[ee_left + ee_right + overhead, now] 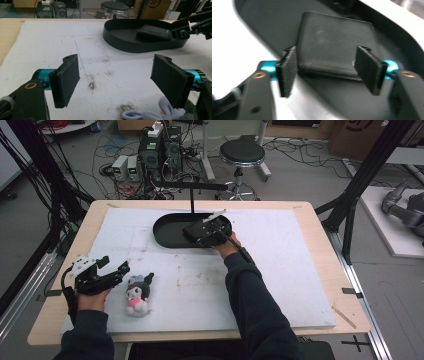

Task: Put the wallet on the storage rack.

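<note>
The right gripper is hanging over the black oval tray, jaws apart and straddling the near edge of the black wallet lying inside it, pads not yet pressing. If they close this shallow, I'd say the wallet risks slipping or flopping open. The left gripper is waiting wide open, just beside the plush doll.
</note>
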